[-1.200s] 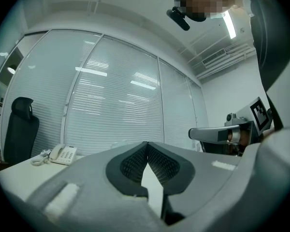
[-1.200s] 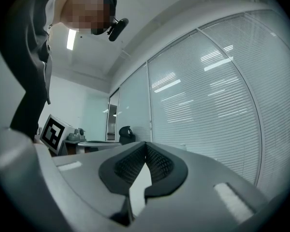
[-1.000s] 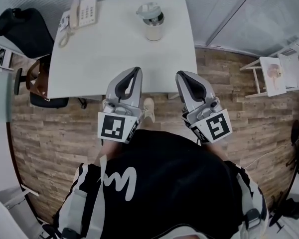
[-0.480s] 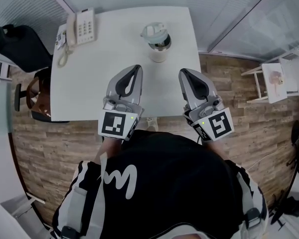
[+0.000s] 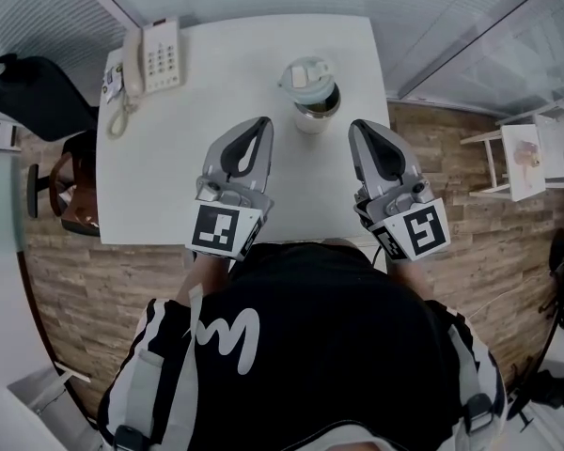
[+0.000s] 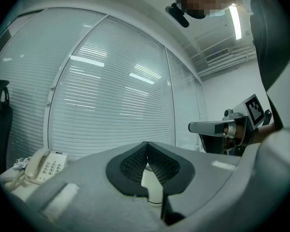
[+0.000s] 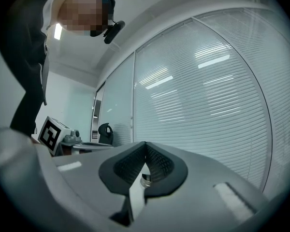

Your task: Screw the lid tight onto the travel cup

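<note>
– Travel cup, cream body with a dark upper band: position in head view?
– Upright on the white square table, in its far right part. A pale translucent lid sits on top; whether it is seated on the thread cannot be told. A white desk telephone lies at the far left. The left gripper and right gripper flank the cup, near it but not touching.
– Left gripper view?
– Jaws closed together, nothing gripped. The cup shows beyond, through the gap below the tips.
– Right gripper view?
– Same finding: jaws together, empty. The cup's metallic rim shows behind the gap.
</note>
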`<state>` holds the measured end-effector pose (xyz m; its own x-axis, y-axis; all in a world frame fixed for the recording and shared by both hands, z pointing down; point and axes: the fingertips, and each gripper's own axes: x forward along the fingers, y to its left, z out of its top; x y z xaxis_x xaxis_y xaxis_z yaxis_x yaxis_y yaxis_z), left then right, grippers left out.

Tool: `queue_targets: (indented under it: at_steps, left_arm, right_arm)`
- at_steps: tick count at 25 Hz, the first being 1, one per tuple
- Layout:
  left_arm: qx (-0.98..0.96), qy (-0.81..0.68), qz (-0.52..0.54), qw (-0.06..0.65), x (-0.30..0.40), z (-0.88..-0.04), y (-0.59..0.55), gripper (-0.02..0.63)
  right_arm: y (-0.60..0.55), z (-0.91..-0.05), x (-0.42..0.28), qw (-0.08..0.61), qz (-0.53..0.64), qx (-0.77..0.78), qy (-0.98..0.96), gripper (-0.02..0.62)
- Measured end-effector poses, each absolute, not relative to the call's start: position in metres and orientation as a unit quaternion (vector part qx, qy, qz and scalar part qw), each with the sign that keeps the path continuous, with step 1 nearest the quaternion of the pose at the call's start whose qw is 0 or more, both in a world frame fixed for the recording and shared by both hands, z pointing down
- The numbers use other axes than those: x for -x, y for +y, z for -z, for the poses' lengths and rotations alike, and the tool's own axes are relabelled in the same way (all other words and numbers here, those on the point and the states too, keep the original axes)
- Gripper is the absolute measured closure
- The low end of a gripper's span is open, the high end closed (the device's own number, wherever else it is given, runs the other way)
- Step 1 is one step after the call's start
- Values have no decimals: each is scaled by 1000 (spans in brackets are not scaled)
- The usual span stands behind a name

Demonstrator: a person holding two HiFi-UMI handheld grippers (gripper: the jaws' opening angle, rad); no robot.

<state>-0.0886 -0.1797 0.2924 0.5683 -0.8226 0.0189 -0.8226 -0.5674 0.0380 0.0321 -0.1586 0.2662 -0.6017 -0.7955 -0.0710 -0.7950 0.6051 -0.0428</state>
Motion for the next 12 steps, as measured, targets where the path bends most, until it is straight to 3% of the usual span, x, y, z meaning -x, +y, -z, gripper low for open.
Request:
queue_targets:
  at_steps: [8,12]
  left_arm:
    - [-886,-460,-15,58,86,-320,-200,596]
    - [-897,-434,-27,75,68,-332,-202,480]
  right_arm:
    - [-185,-273,-39,40,17,436,899,597]
    - [-194,-275,-44,38,22,415,909,597]
